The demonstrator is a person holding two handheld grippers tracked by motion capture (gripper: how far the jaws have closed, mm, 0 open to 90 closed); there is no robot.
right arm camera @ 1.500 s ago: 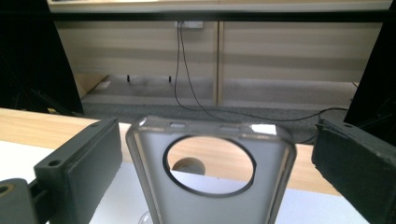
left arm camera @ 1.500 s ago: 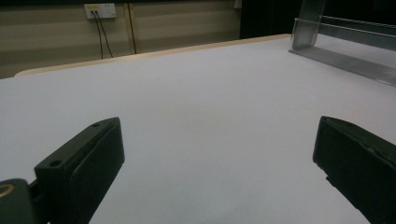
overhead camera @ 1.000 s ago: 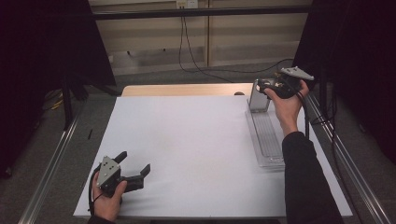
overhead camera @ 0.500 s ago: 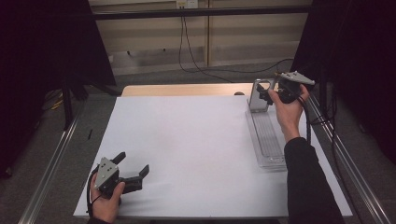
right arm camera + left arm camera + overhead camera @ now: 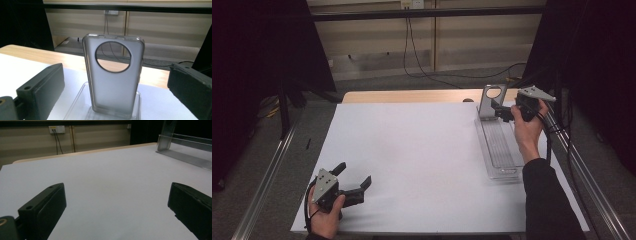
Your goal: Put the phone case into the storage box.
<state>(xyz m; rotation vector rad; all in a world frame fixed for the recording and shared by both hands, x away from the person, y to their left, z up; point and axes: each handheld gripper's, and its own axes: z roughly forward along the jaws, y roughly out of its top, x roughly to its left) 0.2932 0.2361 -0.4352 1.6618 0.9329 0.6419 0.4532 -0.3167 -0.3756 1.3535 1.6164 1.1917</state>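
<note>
Phone case (image 5: 113,82) frosted translucent plastic; tray (image 5: 499,150) clear glossy; table (image 5: 412,95) wood.

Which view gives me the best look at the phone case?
The right gripper view: the phone case stands upright, close, between open jaws. The high view shows it small; the left gripper view catches its lower edge.

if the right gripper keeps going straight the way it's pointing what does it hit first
Most likely the phone case standing upright at the far end of the clear tray. It sits dead ahead between the open jaws of the right gripper, though the gap is hard to judge.
</note>
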